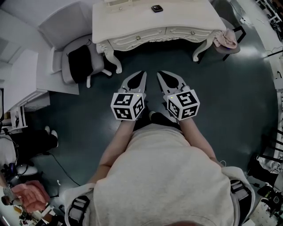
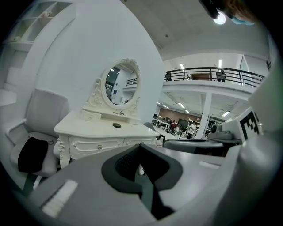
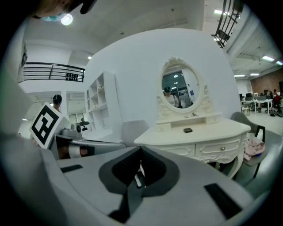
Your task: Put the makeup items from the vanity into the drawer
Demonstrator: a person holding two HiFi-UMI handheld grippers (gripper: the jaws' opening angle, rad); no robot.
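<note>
A cream vanity (image 1: 132, 22) stands ahead of me on the dark floor, its two front drawers (image 1: 139, 37) closed. A small black makeup item (image 1: 157, 8) lies on its top, also visible in the left gripper view (image 2: 116, 125) and the right gripper view (image 3: 188, 130). Small items that I cannot make out sit on the ledge under the oval mirror (image 3: 180, 88). My left gripper (image 1: 143, 73) (image 2: 140, 148) and right gripper (image 1: 160, 73) (image 3: 140, 148) hover side by side, well short of the vanity. Both are shut and hold nothing.
A grey chair with a black cushion (image 1: 79, 62) stands left of the vanity. A chair with a pink cloth (image 1: 226, 39) sits at its right corner. White shelving (image 3: 101, 106) lines the wall on the left.
</note>
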